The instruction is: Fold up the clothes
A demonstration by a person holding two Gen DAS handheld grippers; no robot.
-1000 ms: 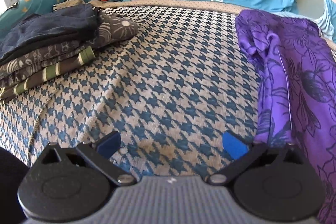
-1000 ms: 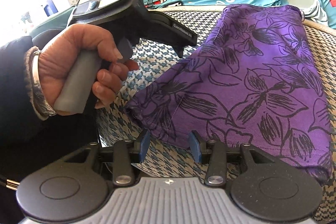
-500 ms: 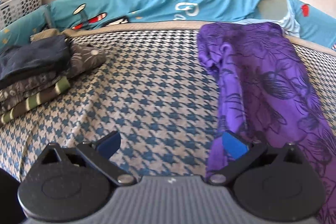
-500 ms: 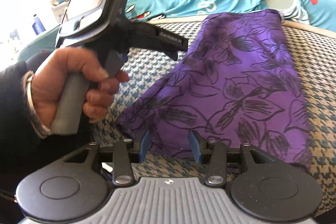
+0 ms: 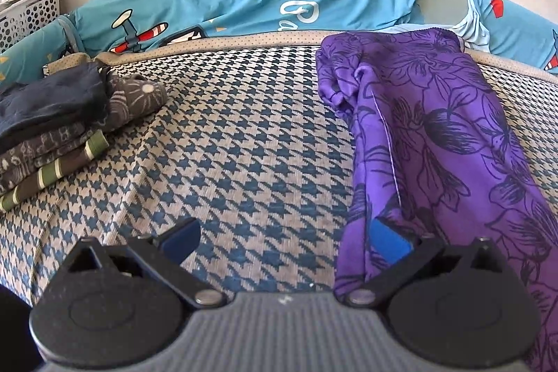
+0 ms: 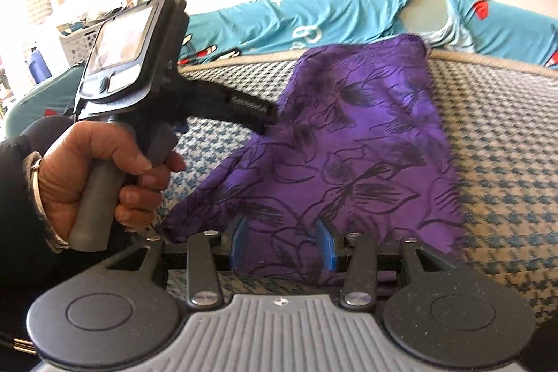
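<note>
The purple cloth (image 5: 436, 135) now reaches further into the left wrist view than a second ago, its near edge lying against the right finger (image 5: 387, 237) of the left gripper (image 5: 282, 234), whose fingers are spread wide and released. It lies lengthwise on the checked bedcover (image 5: 237, 142). Only this view shows the folded pile (image 5: 59, 124). Only the right wrist view shows the left hand (image 6: 101, 176) on its handle; the right gripper (image 6: 282, 243) stands half open over the cloth's near hem, though I cannot tell whether it grips.
</note>
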